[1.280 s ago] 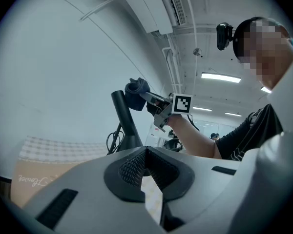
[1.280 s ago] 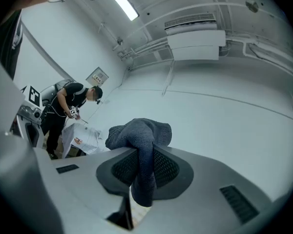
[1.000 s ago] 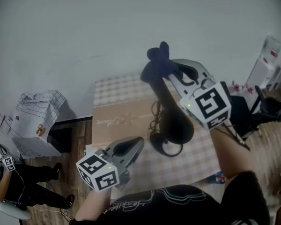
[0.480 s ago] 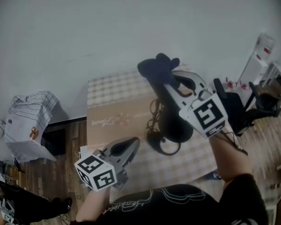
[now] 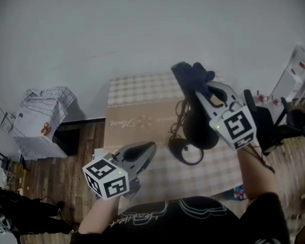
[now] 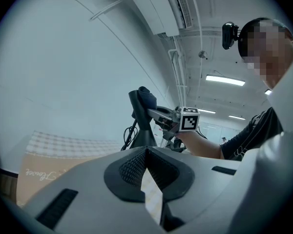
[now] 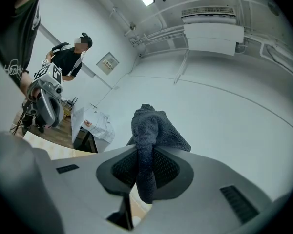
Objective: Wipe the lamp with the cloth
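Note:
A black lamp [image 5: 197, 132] stands on the checked table [image 5: 137, 93], with its ring base [image 5: 185, 155] toward me. My right gripper [image 5: 199, 85] is shut on a dark cloth [image 5: 189, 74], which rests against the lamp's top end. In the right gripper view the cloth [image 7: 154, 130] hangs pinched between the jaws. My left gripper [image 5: 148, 150] hovers over the table's near left part, shut with nothing in it. The left gripper view shows the lamp [image 6: 141, 128], the cloth [image 6: 145, 94] and the right gripper's cube ahead.
The lamp's black cable [image 5: 177, 122] lies looped left of it, beside a tan strip [image 5: 137, 121] across the table. A draped white box [image 5: 40, 123] stands on the floor at left. Dark equipment [image 5: 274, 123] and a white stand [image 5: 295, 65] are at right. A person [image 7: 71, 57] stands far off.
The head view has shifted, so everything sits further right. The right gripper still keeps the cloth at the lamp's top. The left gripper has barely moved.

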